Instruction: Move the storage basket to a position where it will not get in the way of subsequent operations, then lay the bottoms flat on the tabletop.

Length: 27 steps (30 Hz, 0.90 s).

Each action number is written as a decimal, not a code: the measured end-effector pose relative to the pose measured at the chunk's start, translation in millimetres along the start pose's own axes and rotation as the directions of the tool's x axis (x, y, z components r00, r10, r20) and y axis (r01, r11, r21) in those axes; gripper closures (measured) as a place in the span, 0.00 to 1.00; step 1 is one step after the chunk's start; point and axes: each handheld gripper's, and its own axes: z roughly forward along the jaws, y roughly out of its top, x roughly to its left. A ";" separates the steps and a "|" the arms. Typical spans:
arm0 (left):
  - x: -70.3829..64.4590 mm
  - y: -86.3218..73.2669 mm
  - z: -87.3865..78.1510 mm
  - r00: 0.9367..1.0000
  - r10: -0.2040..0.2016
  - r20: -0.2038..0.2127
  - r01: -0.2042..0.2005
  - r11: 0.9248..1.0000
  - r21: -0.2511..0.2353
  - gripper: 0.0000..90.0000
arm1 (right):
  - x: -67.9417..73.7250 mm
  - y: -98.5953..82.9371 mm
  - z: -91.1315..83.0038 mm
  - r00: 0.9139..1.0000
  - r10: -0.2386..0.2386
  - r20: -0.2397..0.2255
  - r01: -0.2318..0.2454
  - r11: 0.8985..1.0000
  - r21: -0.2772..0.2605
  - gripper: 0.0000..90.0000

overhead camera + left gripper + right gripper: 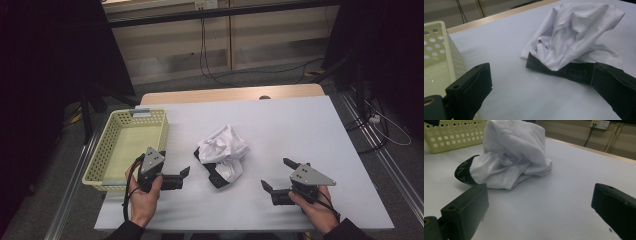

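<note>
From above, the garment [222, 155] lies crumpled mid-table between the left gripper [176, 172] and right gripper [278, 175], basket [112, 147] at left. Each gripper view shows jaws spread, empty. Nothing is grasped yet; next probably closing in on the cloth.

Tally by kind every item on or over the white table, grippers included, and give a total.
Baskets: 1, the pale yellow basket at the table's left edge.
Garments: 1, the crumpled white garment with a black band, mid-table.
Grippers: 2, the left gripper and the right gripper, both open.
Total: 4
</note>
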 end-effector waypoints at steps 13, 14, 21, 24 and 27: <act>-18.0 3.9 23.4 0.999 0.030 0.037 -0.031 0.999 0.040 0.04 | 1.4 5.9 10.8 1.000 0.020 -0.019 -0.020 1.000 -0.006 0.00; -18.8 4.4 26.0 0.998 0.032 0.046 -0.034 0.998 0.046 0.04 | 1.3 7.2 12.2 0.999 0.028 -0.022 -0.028 1.000 -0.002 0.00; -27.7 11.3 39.1 0.995 0.056 0.082 -0.061 0.996 0.058 0.04 | 5.5 22.6 26.1 0.998 0.015 -0.056 -0.014 1.000 0.012 0.01; -28.4 14.2 45.9 0.995 0.061 0.073 -0.066 0.996 0.063 0.04 | 6.8 27.2 33.4 0.997 -0.007 -0.075 0.009 1.000 0.021 0.00; -27.6 14.5 54.1 0.995 0.052 0.087 -0.059 0.995 0.079 0.04 | 8.2 30.7 40.3 0.995 -0.001 -0.098 0.004 1.000 0.029 0.01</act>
